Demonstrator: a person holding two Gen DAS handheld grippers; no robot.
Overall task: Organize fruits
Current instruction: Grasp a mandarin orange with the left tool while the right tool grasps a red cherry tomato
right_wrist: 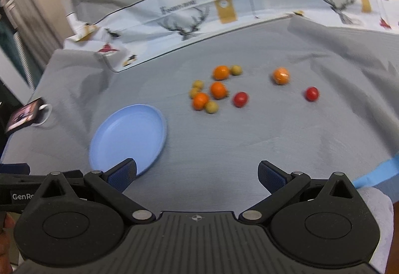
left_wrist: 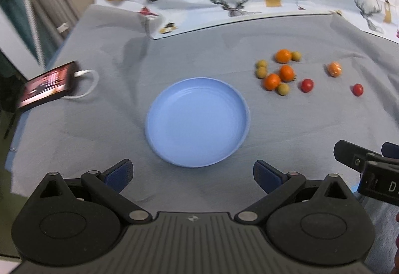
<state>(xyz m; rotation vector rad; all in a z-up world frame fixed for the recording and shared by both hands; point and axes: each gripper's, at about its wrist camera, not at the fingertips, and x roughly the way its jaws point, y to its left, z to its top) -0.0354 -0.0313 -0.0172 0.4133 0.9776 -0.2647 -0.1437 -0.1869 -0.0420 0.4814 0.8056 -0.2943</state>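
Partly cropped phone point(left_wrist: 46, 86), blurred fruits point(right_wrist: 219, 89).

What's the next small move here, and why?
Probably reach the right gripper forward toward the nearer red tomato. Both grippers are open and hold nothing, the blue plate has no fruit in it, and all the fruit lies on the grey cloth to the plate's right. That tomato sits slightly apart from the orange cluster, so it looks the easiest first grasp.
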